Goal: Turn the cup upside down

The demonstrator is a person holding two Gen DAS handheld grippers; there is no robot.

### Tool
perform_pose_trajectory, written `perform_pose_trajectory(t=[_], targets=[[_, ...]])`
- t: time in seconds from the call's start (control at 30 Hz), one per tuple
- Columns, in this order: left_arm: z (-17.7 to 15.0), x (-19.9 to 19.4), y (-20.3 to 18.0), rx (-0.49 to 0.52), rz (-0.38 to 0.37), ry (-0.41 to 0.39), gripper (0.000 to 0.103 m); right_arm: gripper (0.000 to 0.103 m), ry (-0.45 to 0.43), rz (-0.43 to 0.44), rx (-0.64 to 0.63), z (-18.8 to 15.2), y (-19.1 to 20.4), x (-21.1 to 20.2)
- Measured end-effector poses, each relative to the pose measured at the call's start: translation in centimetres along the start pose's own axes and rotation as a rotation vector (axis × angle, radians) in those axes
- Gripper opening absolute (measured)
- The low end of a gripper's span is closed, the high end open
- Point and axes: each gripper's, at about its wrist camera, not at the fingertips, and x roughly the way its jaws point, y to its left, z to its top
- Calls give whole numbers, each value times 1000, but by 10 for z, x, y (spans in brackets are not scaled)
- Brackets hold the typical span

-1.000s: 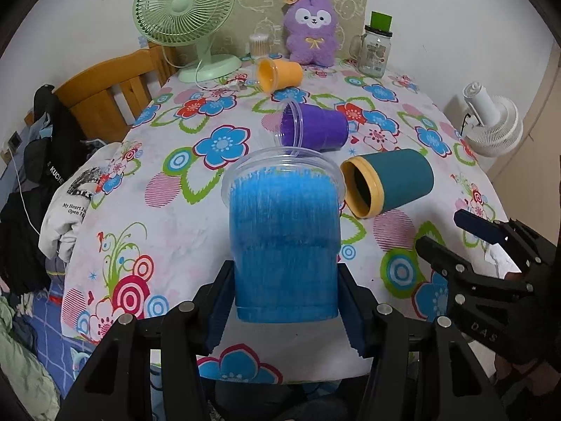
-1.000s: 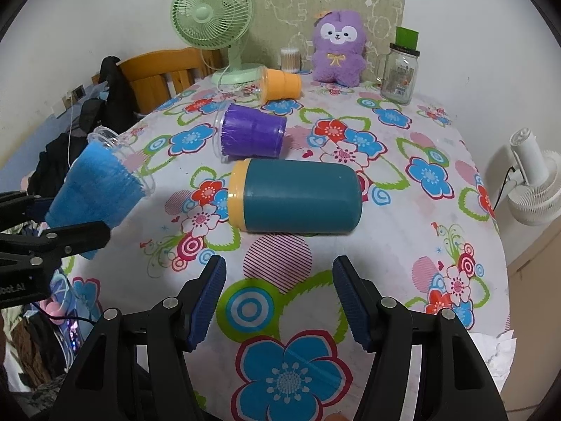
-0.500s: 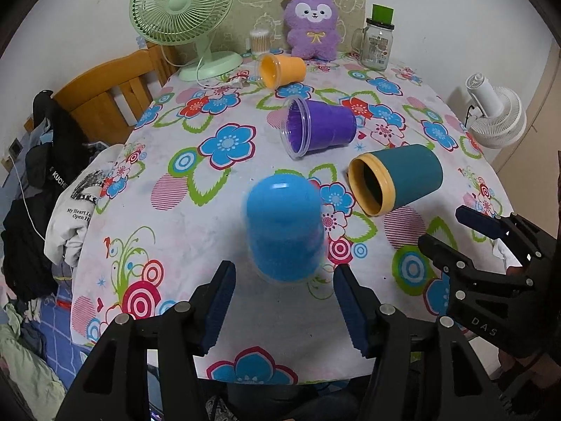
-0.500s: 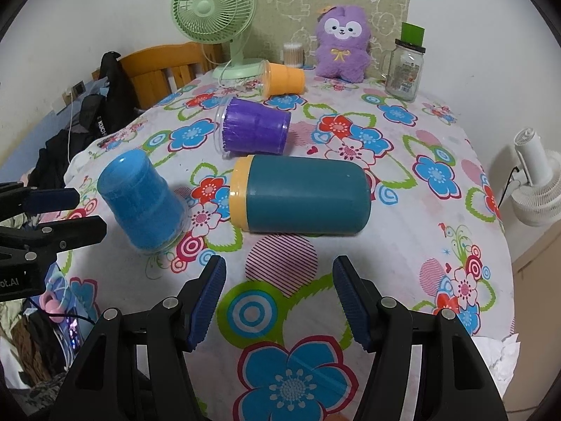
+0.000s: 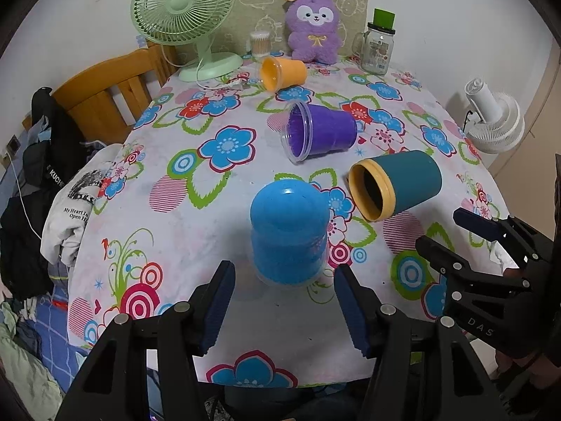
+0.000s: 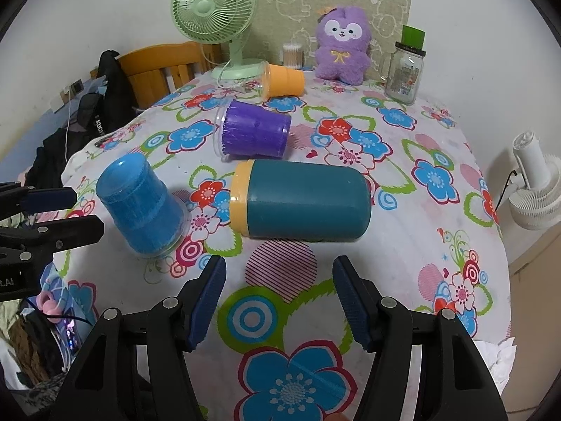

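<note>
The blue cup (image 5: 288,233) stands upside down, rim on the floral tablecloth, base up; it also shows in the right wrist view (image 6: 142,207). My left gripper (image 5: 282,301) is open and empty, just in front of the cup, not touching it. A teal cup with a yellow rim (image 6: 299,203) lies on its side, as do a purple cup (image 6: 254,133) and an orange cup (image 6: 282,80). My right gripper (image 6: 278,298) is open and empty, in front of the teal cup.
A green desk fan (image 5: 182,14), a purple plush toy (image 5: 313,28), a cotton-swab tub (image 5: 260,42) and a glass jar with a green lid (image 5: 380,45) line the table's far edge. A wooden chair (image 5: 101,94) with clothes stands left. A white fan (image 5: 494,122) stands right.
My left gripper held the blue cup rim-up a second ago; it has turned it over, set it down on its rim, opened and drawn back a little. My right gripper has stayed put.
</note>
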Motion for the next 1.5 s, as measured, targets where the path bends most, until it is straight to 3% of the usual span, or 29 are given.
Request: perform_pose_trajectory(t=[0.3, 0.43, 0.5, 0.57, 0.77, 1.33, 1.5], targets=[[-1, -1, 3, -6, -4, -4, 64, 67, -6, -9, -13, 2, 7, -5], [-4, -7, 7, -24, -19, -23, 77, 67, -19, -24, -15, 6, 9, -11], [-5, -12, 9, -27, -17, -46, 82, 76, -33, -36, -13, 9, 10, -15], [-5, -16, 9, -30, -18, -65, 88, 87, -59, -48, -10, 12, 11, -22], [-6, -22, 16, -66, -22, -106, 94, 95, -151, -84, 4, 28, 16, -48], [0, -57, 39, -194, -49, -293, 101, 96, -352, -92, 15, 67, 35, -107], [3, -71, 43, -204, -49, -360, 102, 101, -411, -108, 14, 72, 39, -124]])
